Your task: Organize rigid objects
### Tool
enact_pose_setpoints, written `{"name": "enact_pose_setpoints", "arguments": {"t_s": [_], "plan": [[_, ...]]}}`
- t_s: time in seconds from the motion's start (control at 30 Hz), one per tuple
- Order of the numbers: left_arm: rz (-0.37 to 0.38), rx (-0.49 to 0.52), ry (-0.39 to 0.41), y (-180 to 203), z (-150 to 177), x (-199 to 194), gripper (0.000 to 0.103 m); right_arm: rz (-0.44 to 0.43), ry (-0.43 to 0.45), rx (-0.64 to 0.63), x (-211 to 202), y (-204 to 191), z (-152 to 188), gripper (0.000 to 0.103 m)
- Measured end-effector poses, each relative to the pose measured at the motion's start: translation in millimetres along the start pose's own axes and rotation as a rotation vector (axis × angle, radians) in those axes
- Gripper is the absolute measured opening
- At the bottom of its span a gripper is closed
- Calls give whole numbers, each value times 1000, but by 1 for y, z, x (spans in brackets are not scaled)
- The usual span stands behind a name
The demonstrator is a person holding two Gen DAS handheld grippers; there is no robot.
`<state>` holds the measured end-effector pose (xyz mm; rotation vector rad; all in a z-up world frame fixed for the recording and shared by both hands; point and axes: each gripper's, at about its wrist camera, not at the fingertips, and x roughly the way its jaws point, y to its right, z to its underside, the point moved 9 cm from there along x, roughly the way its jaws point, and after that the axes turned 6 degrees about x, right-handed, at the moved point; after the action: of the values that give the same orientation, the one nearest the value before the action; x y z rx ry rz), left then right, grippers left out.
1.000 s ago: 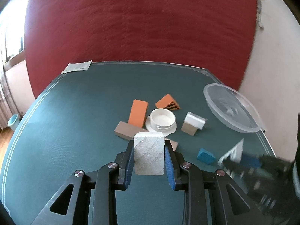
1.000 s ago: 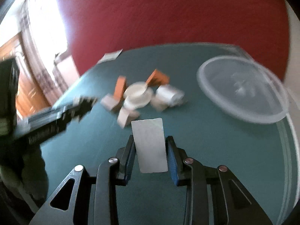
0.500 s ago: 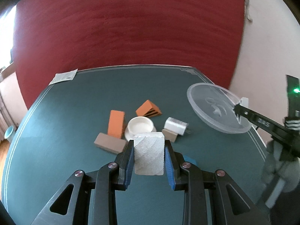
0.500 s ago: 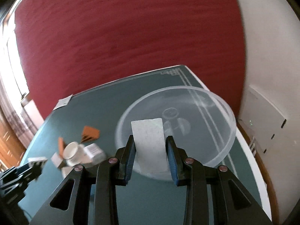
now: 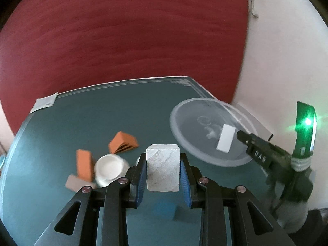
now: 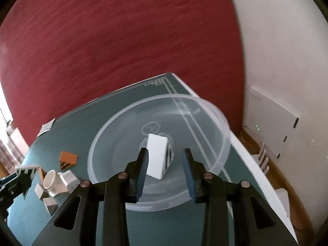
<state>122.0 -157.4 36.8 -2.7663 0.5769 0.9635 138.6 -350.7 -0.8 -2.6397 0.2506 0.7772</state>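
Observation:
My left gripper [image 5: 163, 157] is shut on a pale grey stone-like block [image 5: 163, 170], held upright above the green table. My right gripper [image 6: 165, 153] hangs over the clear plastic bowl [image 6: 114, 123] with its jaws apart. A white wedge block with a striped side [image 6: 156, 155] tips inside the bowl, leaning near the left pad, with a gap to the right pad. The left wrist view shows that same white wedge block [image 5: 225, 141] in the bowl [image 5: 180, 110], just ahead of the right gripper's tip [image 5: 244, 138].
Left of the bowl lie an orange wedge [image 5: 123, 143], an orange block [image 5: 84, 164], a white cup [image 5: 109, 169], a brown block [image 5: 75, 184] and a blue block [image 5: 164, 209]. A paper slip [image 5: 44, 102] sits at the far left corner. The bowl stands near the table's right edge [image 6: 246, 155].
The right gripper swung from the pile to above the bowl and let the white block go; it now tips free inside. The left gripper moved right, still holding its grey block.

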Motion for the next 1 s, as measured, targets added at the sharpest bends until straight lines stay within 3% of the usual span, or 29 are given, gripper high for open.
{"name": "enact_pose_setpoints", "arguments": {"t_s": [0.3, 0.7, 0.73, 0.8, 0.83, 0.87, 1.0], "plan": [[69, 33, -23, 38, -20, 42, 31, 73, 66, 56, -7, 20, -8, 36], [109, 73, -45, 64, -28, 79, 32, 95, 64, 87, -5, 30, -10, 37], [110, 71, -48, 66, -28, 79, 36, 95, 62, 87, -4, 30, -9, 37], [103, 58, -50, 63, -28, 80, 61, 96, 60, 89, -3, 31, -9, 39], [93, 49, -40, 61, -29, 78, 79, 96, 60, 89, -3, 31, -9, 39], [74, 41, -23, 56, -30, 76, 85, 97, 62, 91, -3, 31, -9, 41], [36, 47, -15, 48, -31, 72, 89, 95, 68, 93, -4, 30, -9, 44]]}}
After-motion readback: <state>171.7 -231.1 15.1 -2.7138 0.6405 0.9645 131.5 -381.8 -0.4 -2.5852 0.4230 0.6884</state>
